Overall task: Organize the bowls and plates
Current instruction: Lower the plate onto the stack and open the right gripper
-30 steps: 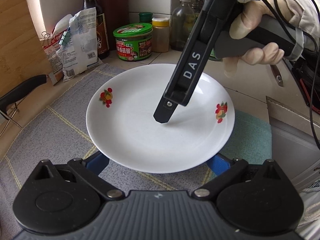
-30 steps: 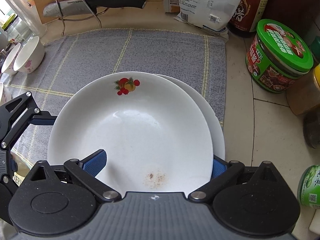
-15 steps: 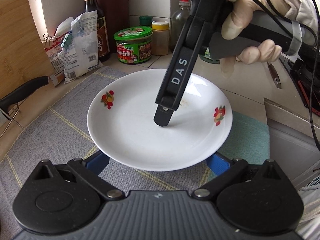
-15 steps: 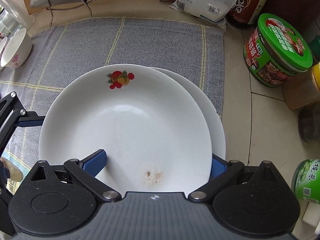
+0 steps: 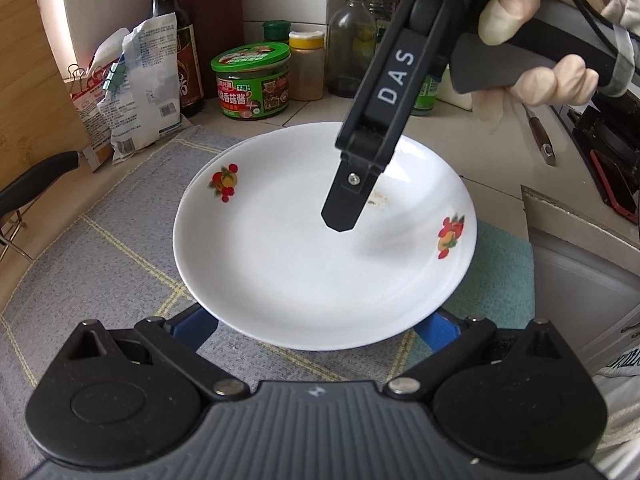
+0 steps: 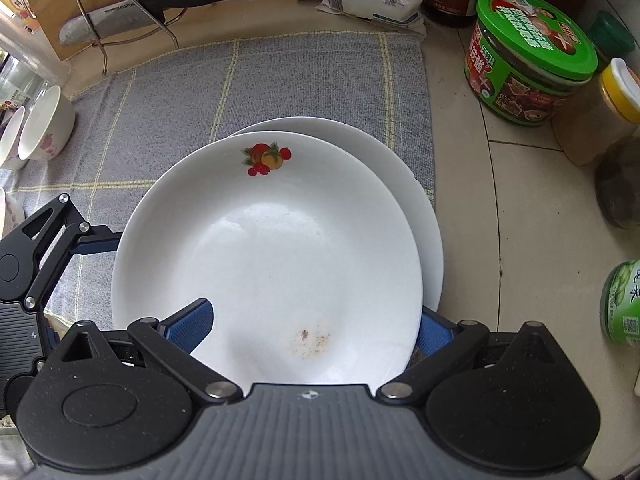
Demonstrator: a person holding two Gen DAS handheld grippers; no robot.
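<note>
Stacking step: right tool clenched on fruit-print plate's near rim, held over plain plate on grey cloth; left tool spread wide, ungripping. Next: lower squarely, release

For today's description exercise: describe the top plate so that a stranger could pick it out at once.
Find the grey checked cloth on the counter. Two white plates sit stacked there. The top plate has red fruit prints and a brownish smear, and the bottom plate peeks out behind it.
</note>
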